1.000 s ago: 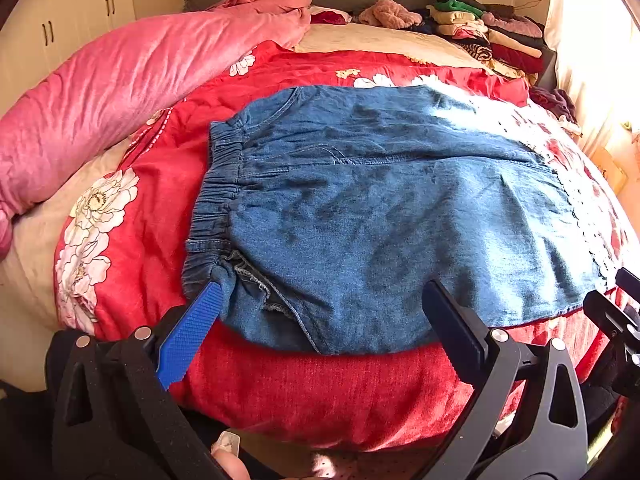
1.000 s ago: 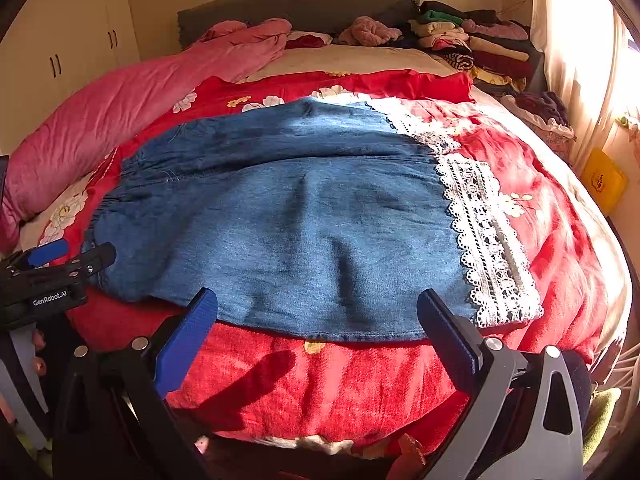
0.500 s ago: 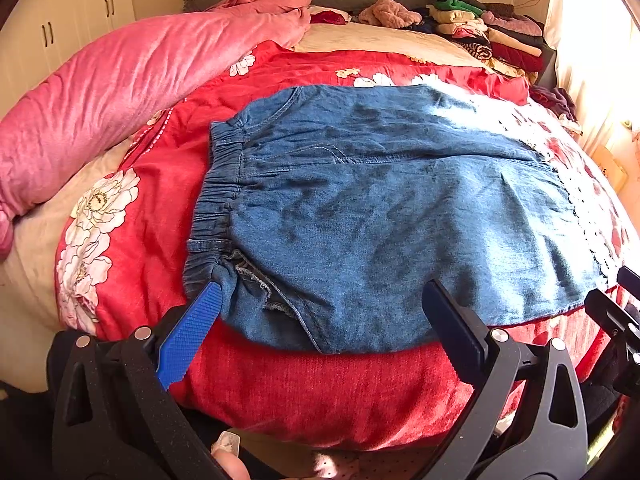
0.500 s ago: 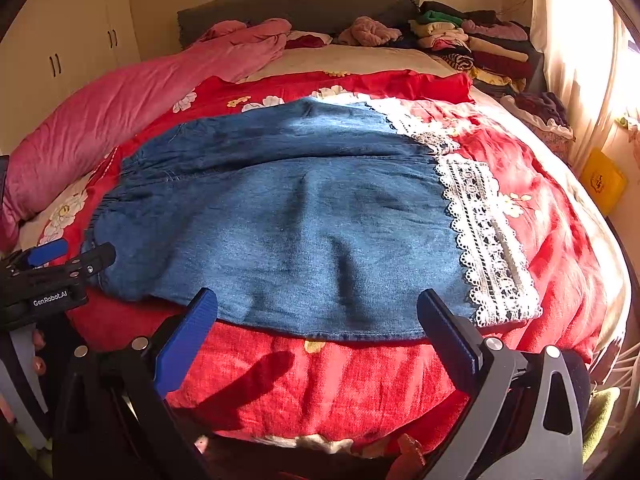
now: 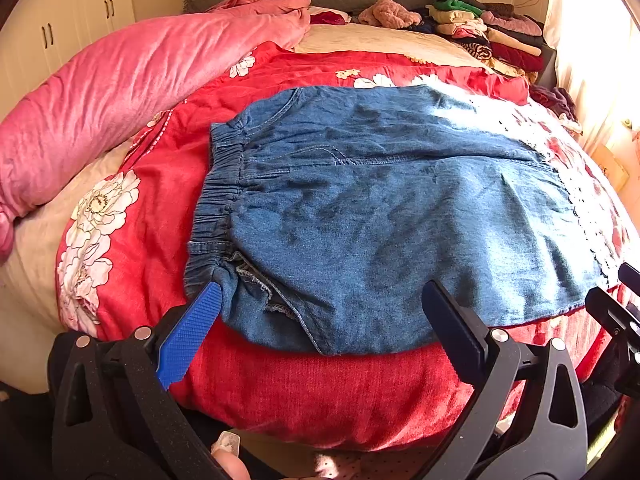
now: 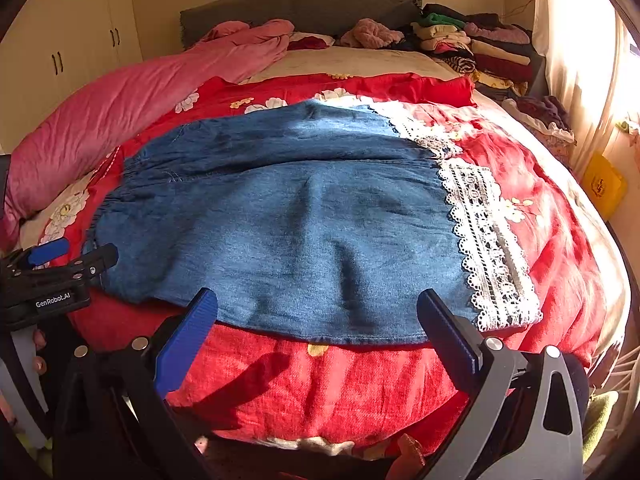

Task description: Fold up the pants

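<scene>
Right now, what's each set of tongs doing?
Left tongs: open, holding nothing.
Right tongs: open, holding nothing.

- Pants [image 5: 400, 216] lie flat on bedspread [image 5: 320, 392], waistband left, hems right.
- Quilt [image 5: 120, 88] bundled left of pants.
- Clothes stack [image 5: 488, 36] behind, far right.

From my feed the bed [image 5: 360, 40] wears a red floral quilt [image 5: 320, 392], with denim pants [image 5: 400, 220] spread flat on it. A pink duvet [image 5: 120, 92] lies along one side, folded clothes [image 6: 480, 44] stacked by the headboard.
</scene>
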A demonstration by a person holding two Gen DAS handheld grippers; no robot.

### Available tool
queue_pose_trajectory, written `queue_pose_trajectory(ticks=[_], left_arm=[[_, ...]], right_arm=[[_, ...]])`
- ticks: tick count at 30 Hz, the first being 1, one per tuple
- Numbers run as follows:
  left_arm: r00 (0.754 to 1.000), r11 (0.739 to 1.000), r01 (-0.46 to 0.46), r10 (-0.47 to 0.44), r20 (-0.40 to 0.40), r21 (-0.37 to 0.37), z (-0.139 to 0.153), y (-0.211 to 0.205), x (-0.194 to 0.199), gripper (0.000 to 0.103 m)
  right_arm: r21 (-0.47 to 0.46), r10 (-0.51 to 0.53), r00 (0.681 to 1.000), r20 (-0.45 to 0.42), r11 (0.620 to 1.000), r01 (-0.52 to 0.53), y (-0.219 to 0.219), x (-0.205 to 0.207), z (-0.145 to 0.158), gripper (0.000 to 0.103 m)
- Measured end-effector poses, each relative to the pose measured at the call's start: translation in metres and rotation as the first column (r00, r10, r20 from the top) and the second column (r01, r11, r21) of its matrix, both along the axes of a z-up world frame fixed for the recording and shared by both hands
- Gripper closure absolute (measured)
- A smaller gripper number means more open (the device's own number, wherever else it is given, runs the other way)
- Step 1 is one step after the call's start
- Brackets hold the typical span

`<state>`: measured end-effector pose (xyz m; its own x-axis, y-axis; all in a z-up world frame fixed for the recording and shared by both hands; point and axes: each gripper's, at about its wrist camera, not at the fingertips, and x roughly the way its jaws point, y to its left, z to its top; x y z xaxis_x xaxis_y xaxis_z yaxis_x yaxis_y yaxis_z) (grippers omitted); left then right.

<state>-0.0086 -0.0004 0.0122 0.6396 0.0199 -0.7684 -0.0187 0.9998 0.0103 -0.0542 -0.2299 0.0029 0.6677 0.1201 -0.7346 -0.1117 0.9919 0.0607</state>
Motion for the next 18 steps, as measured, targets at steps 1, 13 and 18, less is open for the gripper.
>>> queue_pose_trajectory(ticks=[1,13,18], left_arm=[[1.000,1.000,0.000,0.000,0.001,0.001,0.001,0.000,0.000,0.008],[1.000,1.000,-0.008,0.007,0.019,0.024,0.004,0.001,0.005,0.008],[0.999,0.999,-0.028,0.027,0.029,0.025,0.006,0.011,0.015,0.008]], right_arm=[[-0.001,0.000,1.000,0.000,1.000,0.000,0.000,0.000,0.000,0.004],[-0.019,0.032,0.999,0.004,0.999,-0.032,0.011,0.008,0.002,0.004],[-0.031,0.067,0.998,0.000,0.997,-0.067,0.022,0.021,0.004,0.004]])
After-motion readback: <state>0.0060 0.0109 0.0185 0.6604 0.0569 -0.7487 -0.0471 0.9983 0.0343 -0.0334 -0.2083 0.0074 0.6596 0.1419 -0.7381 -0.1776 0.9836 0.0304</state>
